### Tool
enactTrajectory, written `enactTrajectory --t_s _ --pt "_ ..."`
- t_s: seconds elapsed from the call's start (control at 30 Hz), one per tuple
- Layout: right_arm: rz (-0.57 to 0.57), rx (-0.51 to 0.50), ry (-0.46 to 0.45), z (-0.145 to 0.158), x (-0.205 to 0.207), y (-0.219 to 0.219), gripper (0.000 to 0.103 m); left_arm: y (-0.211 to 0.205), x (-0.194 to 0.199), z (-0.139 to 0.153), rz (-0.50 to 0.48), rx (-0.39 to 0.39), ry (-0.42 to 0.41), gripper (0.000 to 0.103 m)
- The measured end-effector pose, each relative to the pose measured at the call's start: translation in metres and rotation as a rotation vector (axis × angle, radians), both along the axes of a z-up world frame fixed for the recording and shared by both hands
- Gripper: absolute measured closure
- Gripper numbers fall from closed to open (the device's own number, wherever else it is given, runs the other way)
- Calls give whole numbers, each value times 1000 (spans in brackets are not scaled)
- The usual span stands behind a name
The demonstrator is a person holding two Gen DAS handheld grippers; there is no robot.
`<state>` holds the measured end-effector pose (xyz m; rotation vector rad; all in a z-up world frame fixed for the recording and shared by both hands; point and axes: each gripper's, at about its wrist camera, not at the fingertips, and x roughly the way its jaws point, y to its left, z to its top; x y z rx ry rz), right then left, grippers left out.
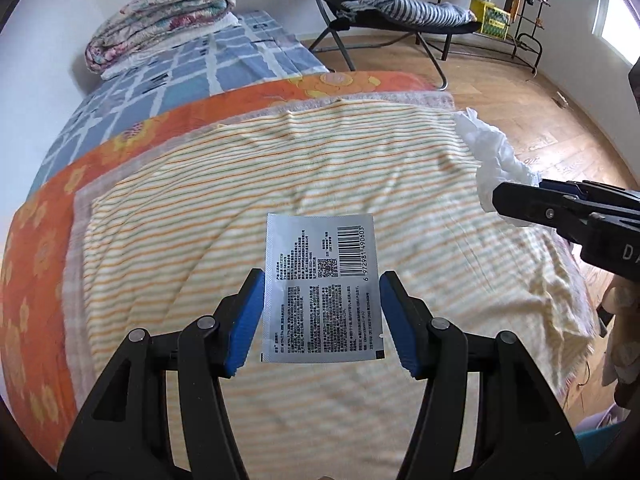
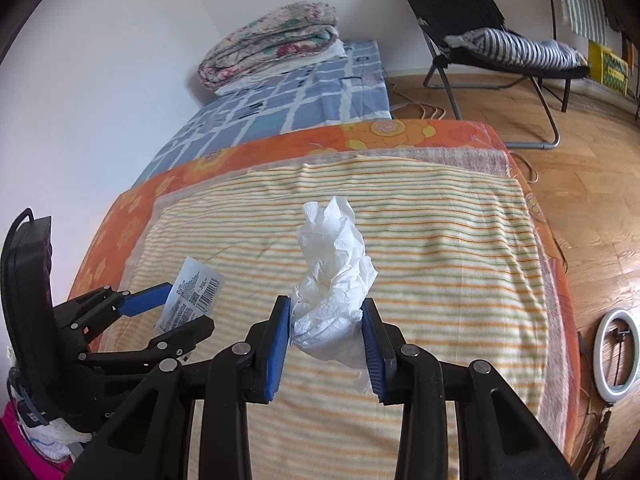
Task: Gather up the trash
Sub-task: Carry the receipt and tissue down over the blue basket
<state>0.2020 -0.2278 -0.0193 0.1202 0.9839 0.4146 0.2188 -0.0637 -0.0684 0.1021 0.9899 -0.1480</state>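
Note:
My left gripper [image 1: 322, 280] is shut on a silver foil sachet [image 1: 320, 280] with black print and a barcode, held above the striped blanket [image 1: 200, 240]. The sachet [image 2: 192, 292] and left gripper [image 2: 168, 312] also show at the left of the right wrist view. My right gripper [image 2: 326, 308] is shut on a crumpled white tissue [image 2: 334, 280], held above the same blanket [image 2: 440, 260]. The tissue [image 1: 492, 160] and right gripper [image 1: 516, 196] show at the right edge of the left wrist view.
The bed carries an orange floral cover [image 1: 36, 248] and a blue checked sheet [image 1: 200, 64] with folded quilts [image 1: 160, 16] at the far end. A black folding chair [image 2: 480, 32] stands on the wood floor. A ring light [image 2: 616, 352] lies on the floor at the right.

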Motion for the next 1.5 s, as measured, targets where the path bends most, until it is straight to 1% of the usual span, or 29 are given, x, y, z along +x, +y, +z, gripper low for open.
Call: enactTrajectory --t_s 0.17,0.27,0.33,0.47,0.63,0.87,1.07,1.27,1.5 --pt "35 -29 -31 19 -37 8 68 2 -42 26 -6 -5 -36 43" --pt "61 -56 -59 32 -66 15 68 4 -62 36 -9 -27 -43 43" --pt "74 -70 -80 41 -83 18 68 5 -80 44 -14 -25 -55 43" --pt "91 -87 -109 51 -116 21 68 8 -113 53 -17 -34 -69 43" --pt "115 -81 -93 51 -159 23 68 14 -157 53 -19 -41 -66 43" --pt "144 -87 -49 34 -214 26 68 20 -212 39 -16 -54 -47 43" --pt "172 -105 1 7 -257 28 68 21 -252 13 -16 -58 1 43" --pt "202 -122 57 -20 -289 30 68 21 -276 -13 -8 -79 56 43" --pt "217 -127 116 -45 -311 29 67 22 -294 -43 3 -95 122 43"
